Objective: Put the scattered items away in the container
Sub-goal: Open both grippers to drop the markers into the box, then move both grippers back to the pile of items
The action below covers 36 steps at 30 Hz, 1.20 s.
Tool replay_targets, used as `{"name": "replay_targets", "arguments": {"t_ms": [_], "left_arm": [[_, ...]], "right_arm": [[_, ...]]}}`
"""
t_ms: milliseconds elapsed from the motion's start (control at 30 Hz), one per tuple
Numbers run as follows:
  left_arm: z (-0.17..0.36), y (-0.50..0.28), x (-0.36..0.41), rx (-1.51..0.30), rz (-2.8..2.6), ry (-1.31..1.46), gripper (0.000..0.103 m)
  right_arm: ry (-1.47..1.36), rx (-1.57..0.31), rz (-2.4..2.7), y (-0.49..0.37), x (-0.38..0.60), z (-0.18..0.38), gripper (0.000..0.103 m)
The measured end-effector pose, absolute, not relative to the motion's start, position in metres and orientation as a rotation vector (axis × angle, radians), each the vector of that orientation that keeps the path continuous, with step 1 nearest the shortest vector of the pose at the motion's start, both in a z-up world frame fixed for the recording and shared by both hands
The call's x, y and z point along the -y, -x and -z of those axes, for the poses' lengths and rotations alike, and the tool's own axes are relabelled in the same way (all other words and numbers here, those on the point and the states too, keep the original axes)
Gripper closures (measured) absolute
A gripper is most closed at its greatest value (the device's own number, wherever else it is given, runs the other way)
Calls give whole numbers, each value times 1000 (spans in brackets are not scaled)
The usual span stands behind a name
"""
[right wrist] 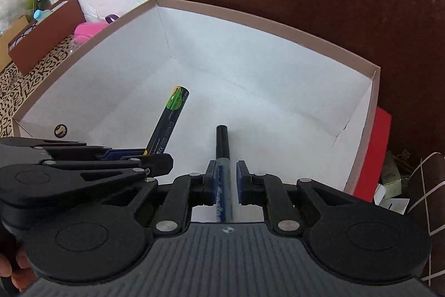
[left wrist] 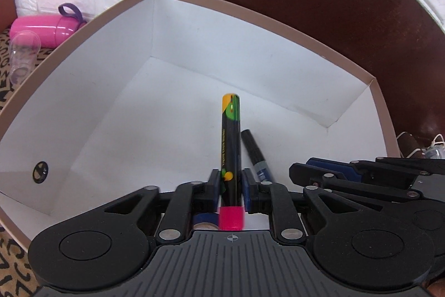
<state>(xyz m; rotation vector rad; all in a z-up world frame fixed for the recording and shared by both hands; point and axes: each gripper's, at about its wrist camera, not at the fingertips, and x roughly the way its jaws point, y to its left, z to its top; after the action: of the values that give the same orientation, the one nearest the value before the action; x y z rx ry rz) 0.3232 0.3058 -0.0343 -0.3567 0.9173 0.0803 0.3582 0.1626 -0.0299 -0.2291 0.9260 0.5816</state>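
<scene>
Two markers (left wrist: 230, 141) between tools, over box (left wrist: 116, 68)

The chalk marker (left wrist: 230, 146) between the left claw (left wrist: 230, 180) fingers is motion-blurred, its label print unreadable.

Blue marker (right wrist: 224, 155) between tongs (right wrist: 225, 177) over box (right wrist: 250, 18)

Both tools hang side by side over the box (left wrist: 83, 91), the bottle (left wrist: 44, 28) lying outside its left wall.
</scene>
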Motion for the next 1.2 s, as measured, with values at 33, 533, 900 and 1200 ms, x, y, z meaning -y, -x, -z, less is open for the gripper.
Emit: {"name": "replay_targets", "arguments": {"t_ms": [33,533,900,1200], "left_arm": [[33,-323,-307,-915,-109,360,54],[-7,-290,-294,-773,-149,388,0],[-23,-267,-267,-768,-134,371,0],[-53,-222,-235,-690,-148,349,0]], "right_arm": [[235,-914,-574,-358,-162,30,87],[437,-622,-735,-305,-156,-9,6],[544,-547,-731,-277,-143,-23,4],[489,-494,-744,-238,-112,-49,4]]}}
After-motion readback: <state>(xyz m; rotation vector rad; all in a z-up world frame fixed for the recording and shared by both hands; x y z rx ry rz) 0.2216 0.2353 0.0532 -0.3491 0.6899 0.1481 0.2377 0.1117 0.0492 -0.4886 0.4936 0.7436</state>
